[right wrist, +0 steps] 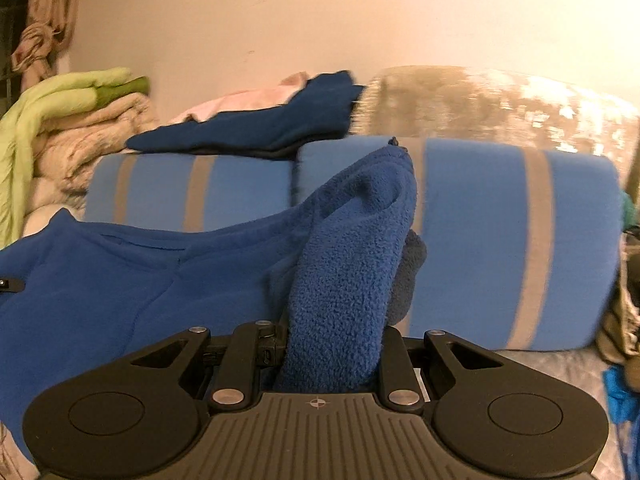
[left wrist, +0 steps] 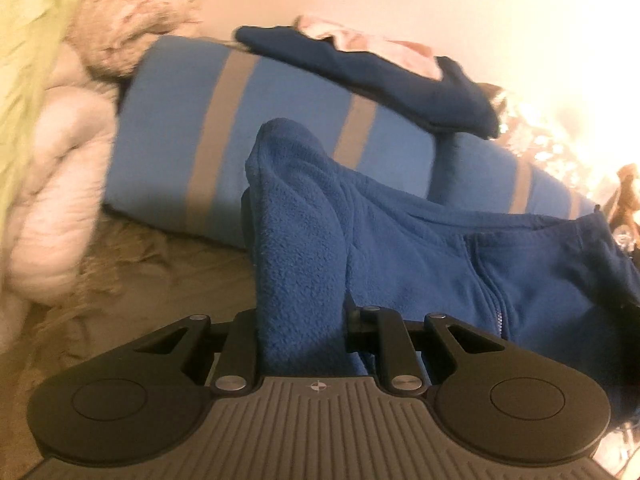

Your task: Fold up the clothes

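Clearly the blue fleece jacket (left wrist: 420,248) hangs stretched between both tongs, its long axis running from one to the other, above the bed and in front of the striped blue bolsters (left wrist: 192,120). Left tongs (left wrist: 300,312) pinch a bunched end of it, and the body spreads away to their right. Right tongs (right wrist: 332,320) pinch the opposite end, with the body spreading to their left. Neither hand is nearer; each owns an end. Only the left view shows the zipper (left wrist: 496,300); only the right shows the mottled pillow (right wrist: 500,104) behind.
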The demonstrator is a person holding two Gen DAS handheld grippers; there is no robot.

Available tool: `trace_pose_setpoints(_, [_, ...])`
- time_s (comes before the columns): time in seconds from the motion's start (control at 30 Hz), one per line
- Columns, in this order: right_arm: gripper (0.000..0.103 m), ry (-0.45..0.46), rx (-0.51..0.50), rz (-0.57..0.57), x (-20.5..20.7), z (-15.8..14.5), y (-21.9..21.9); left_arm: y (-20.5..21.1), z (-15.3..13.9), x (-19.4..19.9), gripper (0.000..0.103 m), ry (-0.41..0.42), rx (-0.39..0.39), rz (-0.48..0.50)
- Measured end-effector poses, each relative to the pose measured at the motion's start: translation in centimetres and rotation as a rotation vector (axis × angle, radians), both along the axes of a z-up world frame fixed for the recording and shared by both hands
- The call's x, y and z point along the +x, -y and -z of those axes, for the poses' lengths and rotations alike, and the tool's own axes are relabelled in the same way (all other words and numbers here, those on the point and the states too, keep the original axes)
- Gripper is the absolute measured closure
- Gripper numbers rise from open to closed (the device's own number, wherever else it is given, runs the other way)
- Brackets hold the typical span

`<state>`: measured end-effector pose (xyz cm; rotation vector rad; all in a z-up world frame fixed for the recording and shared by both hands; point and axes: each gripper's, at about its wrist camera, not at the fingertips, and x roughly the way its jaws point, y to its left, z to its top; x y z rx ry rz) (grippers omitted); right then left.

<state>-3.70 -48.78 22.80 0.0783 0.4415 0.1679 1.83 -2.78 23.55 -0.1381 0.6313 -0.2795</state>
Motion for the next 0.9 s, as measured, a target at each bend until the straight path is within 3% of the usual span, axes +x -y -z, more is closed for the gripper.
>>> trace_pose_setpoints(0.17, [0.082,0.034,0.055,-0.097,1.4,-0.9,-4.6,-4.0,-2.0,-0.6,0.083,0.078,0.082,-0.055])
trace_pose_setpoints(0.27, [0.075,0.090,0.046,-0.139,2.8,-1.3,-8.0,-6.0,-3.3,0.4,0.077,0.126,0.187,-0.116])
trace_pose_setpoints(0.3, [0.059,0.098,0.034,-0.135,3.6,-1.1,-9.2,-6.6,-3.2,1.6,0.069,0.134,0.221,-0.158])
trace_pose_setpoints(0.33, [0.043,0.071,0.020,-0.114,4.8,-0.5,-10.3,-7.3,-3.1,2.7,0.049,0.142,0.256,-0.199])
trace_pose_setpoints(0.37, [0.012,0.020,-0.008,-0.089,6.2,0.1,-11.5,-7.7,-2.6,3.9,0.037,0.147,0.311,-0.275])
trace_pose_setpoints(0.4, [0.001,-0.017,-0.044,-0.065,7.2,0.7,-12.5,-7.8,-1.9,5.1,0.027,0.149,0.378,-0.374])
trace_pose_setpoints(0.47, [0.000,-0.007,-0.115,-0.020,7.1,1.3,-13.6,-7.9,-0.8,6.9,0.027,0.161,0.482,-0.527])
trace_pose_setpoints(0.53, [0.000,0.001,-0.180,0.017,6.9,1.9,-14.6,-7.5,-0.4,7.2,0.026,0.188,0.491,-0.557])
trace_pose_setpoints(0.73, [0.000,-0.005,-0.212,0.056,5.1,1.2,-13.3,-4.0,-0.5,5.8,0.025,0.202,0.437,-0.423])
trace_pose_setpoints(0.9, [0.000,0.005,-0.186,0.100,4.0,-0.3,-10.6,-1.4,-1.0,4.5,0.023,0.191,0.329,-0.354])
